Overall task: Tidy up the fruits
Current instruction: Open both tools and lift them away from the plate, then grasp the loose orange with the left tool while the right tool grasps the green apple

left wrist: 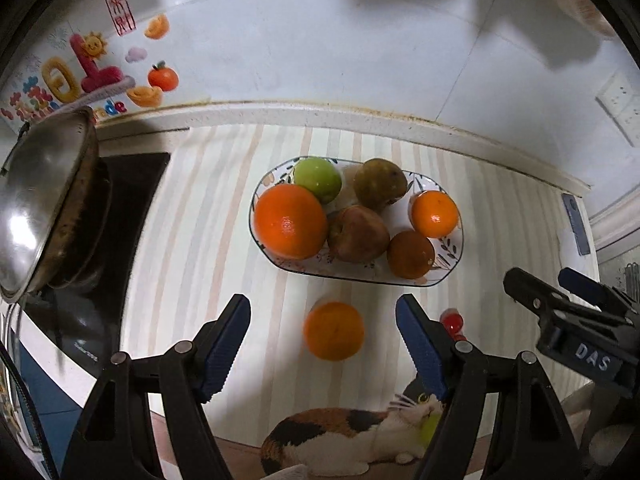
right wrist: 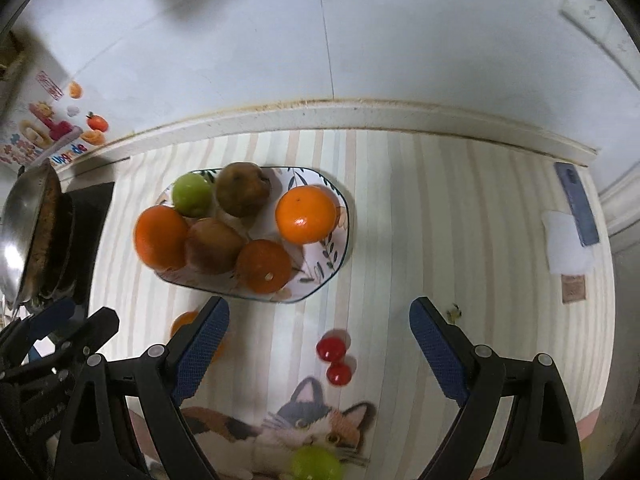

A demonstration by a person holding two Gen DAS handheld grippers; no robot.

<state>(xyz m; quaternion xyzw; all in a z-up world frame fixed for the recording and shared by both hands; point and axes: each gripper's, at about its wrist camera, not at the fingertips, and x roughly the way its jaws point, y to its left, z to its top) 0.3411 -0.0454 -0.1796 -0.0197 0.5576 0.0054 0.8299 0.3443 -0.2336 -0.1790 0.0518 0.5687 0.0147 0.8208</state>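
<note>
**Loose orange lying under the left tool**

The left tool (left wrist: 323, 340) is hanging released above a loose orange (left wrist: 334, 331) that is sitting on the counter (left wrist: 192, 216), just in front of the fruit plate (left wrist: 450, 268). The right tool (right wrist: 319, 344) is also gaping empty, over two red fruits (right wrist: 335, 358). A green fruit (right wrist: 316, 463) is being cut off at the frame's bottom edge.

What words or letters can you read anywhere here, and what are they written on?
"DAS": white letters on a label on the right gripper, seen from the left wrist view.
"...ade": blue letters at the bottom of the colourful wall sticker; the start is hidden.
Red stamp on the same sticker: Chinese characters, too blurred to read.
Big yellow and red shapes on the sticker: decorative characters, not clear enough to read.
Stovetop logo: too small to read.
</note>
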